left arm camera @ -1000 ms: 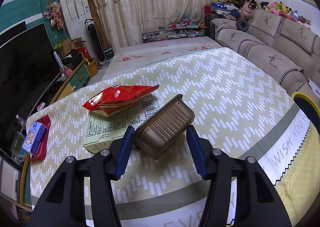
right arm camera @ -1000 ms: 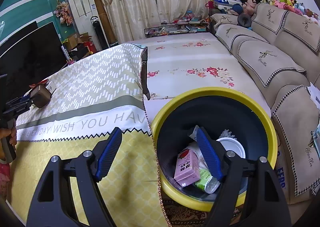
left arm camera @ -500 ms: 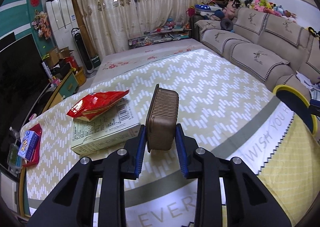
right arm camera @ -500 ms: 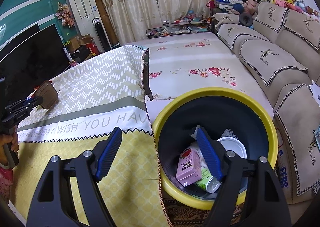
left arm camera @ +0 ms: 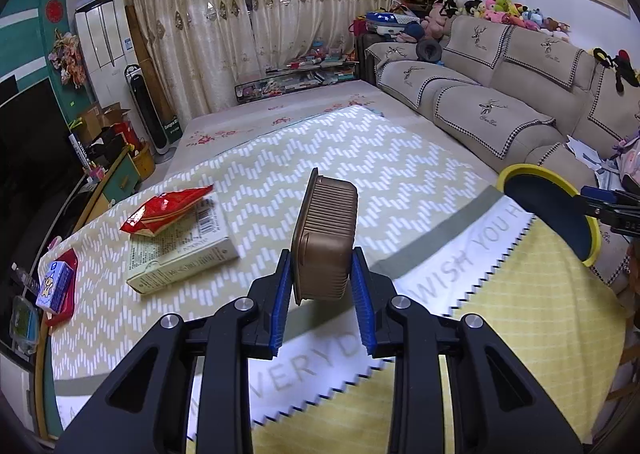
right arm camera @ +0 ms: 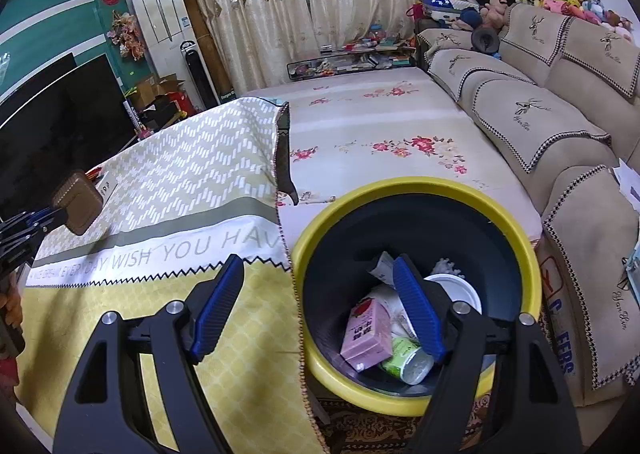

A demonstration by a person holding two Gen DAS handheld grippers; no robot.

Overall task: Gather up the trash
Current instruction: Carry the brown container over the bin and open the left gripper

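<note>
My left gripper [left arm camera: 323, 286] is shut on a brown ribbed plastic tray [left arm camera: 326, 242], held on edge above the tablecloth; the same brown tray [right arm camera: 78, 202] shows at the far left of the right wrist view. On the cloth behind it lie a red snack bag [left arm camera: 166, 208] and a cream carton box [left arm camera: 180, 254]. My right gripper [right arm camera: 318, 304] stands open and empty, hovering at the near-left rim of the yellow-rimmed dark bin [right arm camera: 412, 190]. The bin holds a pink drink carton [right arm camera: 366, 334], a green cup [right arm camera: 408, 360] and a white lid. The bin [left arm camera: 548, 214] also shows at right in the left wrist view.
A patterned tablecloth [left arm camera: 400, 174] covers the table, with a flowered cloth [right arm camera: 380, 126] beyond. A beige sofa [left arm camera: 500, 102] runs along the right. A blue packet on a red tray [left arm camera: 56, 286] sits at the table's left edge. A black TV [right arm camera: 60, 122] stands to the left.
The left jaws closed on the brown tray, turned it up on edge and lifted it off the table, carrying it toward the bin side. The right gripper stayed over the bin.
</note>
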